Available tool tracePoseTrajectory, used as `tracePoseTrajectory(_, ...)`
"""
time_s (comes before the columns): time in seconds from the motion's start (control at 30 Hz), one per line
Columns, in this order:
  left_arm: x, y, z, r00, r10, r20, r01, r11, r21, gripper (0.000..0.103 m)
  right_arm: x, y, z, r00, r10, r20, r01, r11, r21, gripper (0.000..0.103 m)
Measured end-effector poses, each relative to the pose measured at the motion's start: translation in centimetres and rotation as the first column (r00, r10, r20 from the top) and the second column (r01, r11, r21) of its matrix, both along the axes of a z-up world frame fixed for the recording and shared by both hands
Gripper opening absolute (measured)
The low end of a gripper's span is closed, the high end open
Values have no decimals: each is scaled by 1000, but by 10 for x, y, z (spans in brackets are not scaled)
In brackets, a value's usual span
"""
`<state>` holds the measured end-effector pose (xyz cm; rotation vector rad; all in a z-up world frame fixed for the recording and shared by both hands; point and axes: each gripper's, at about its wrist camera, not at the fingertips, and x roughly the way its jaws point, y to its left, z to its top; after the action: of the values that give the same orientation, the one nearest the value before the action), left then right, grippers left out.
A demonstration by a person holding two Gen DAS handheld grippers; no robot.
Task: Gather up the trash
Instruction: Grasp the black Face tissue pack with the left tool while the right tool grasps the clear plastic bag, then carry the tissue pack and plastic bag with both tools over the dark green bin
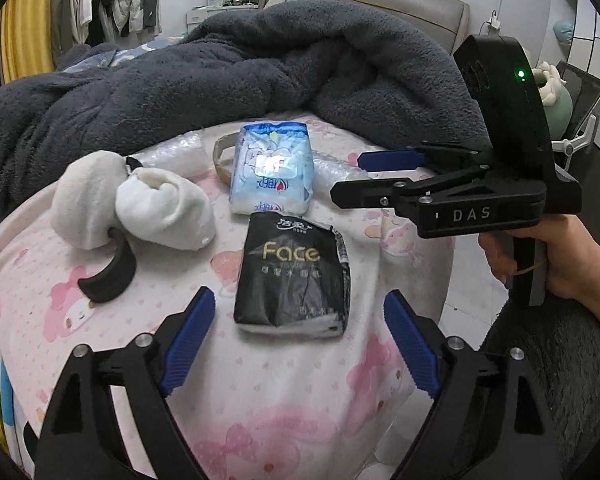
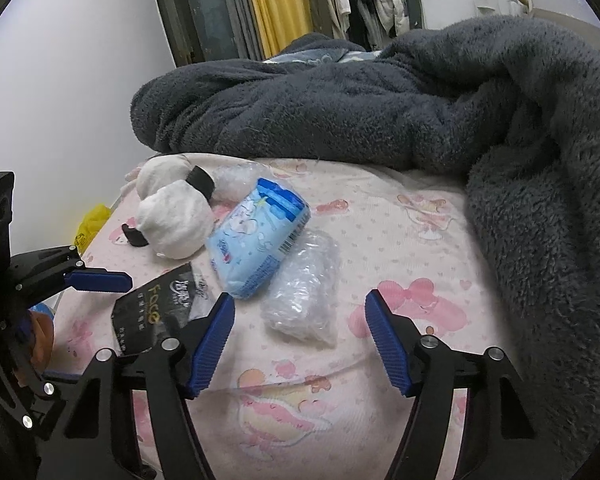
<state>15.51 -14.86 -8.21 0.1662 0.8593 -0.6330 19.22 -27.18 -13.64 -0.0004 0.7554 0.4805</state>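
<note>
A black "Face" tissue pack (image 1: 294, 276) lies on the pink bed sheet (image 1: 280, 400), straight ahead of my open, empty left gripper (image 1: 300, 340). Behind it lies a blue tissue pack (image 1: 271, 170); it also shows in the right wrist view (image 2: 256, 236). A clear crumpled plastic bag (image 2: 304, 296) lies just ahead of my open, empty right gripper (image 2: 300, 344). The black pack (image 2: 156, 312) shows to that gripper's left. The right gripper (image 1: 348, 176) is seen from the left wrist, hovering above the bed's right side. The left gripper (image 2: 130, 280) shows at the right view's left edge.
White fluffy earmuffs with a black band (image 1: 132, 208) lie at the left. A ring of tape (image 1: 222, 160) sits behind the blue pack, with more clear plastic (image 1: 184, 156) beside it. A dark grey fleece blanket (image 1: 240, 80) is heaped along the back and right. A yellow bag (image 2: 92, 220) lies beyond the bed's edge.
</note>
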Motion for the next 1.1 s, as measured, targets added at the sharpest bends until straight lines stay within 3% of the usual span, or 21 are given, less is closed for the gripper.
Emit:
tracePoseTrajectory(0.1, 6, 0, -3, 1000, 13, -8, -13, 1000, -5, 86, 4, -1, -1, 1000, -6, -11, 6, 1000, 14, 66)
tracePoseTrajectory(0.23, 10, 1, -5, 999, 14, -28, -15, 1000, -20, 73, 9, -1, -4, 999, -17, -37, 17, 1000, 17, 62)
tracePoseTrajectory(0.4, 9, -2, -6, 1000, 10, -18, -10, 1000, 21, 54, 13, 6, -11, 998, -4, -65, 3, 1000, -10, 51)
tracePoseTrajectory(0.5, 9, 4, -1, 999, 33, -18, -33, 999, -1, 54, 12, 4, -5, 998, -18, -59, 18, 1000, 1, 39)
tracePoseTrajectory(0.73, 1, 18, 21, 998, 67, 21, -66, 996, -56, 54, 6, 8, 11, 998, -50, -25, 49, 998, -39, 37)
tracePoseTrajectory(0.9, -9, 36, 39, 990, 128, 54, -124, 989, -79, 54, 5, 9, 26, 989, -149, 14, 149, 984, -100, 37)
tracePoseTrajectory(1.1, -16, 71, 55, 978, 193, 79, -183, 976, -114, 54, 0, 18, 52, 975, -205, 81, 210, 976, -61, 37)
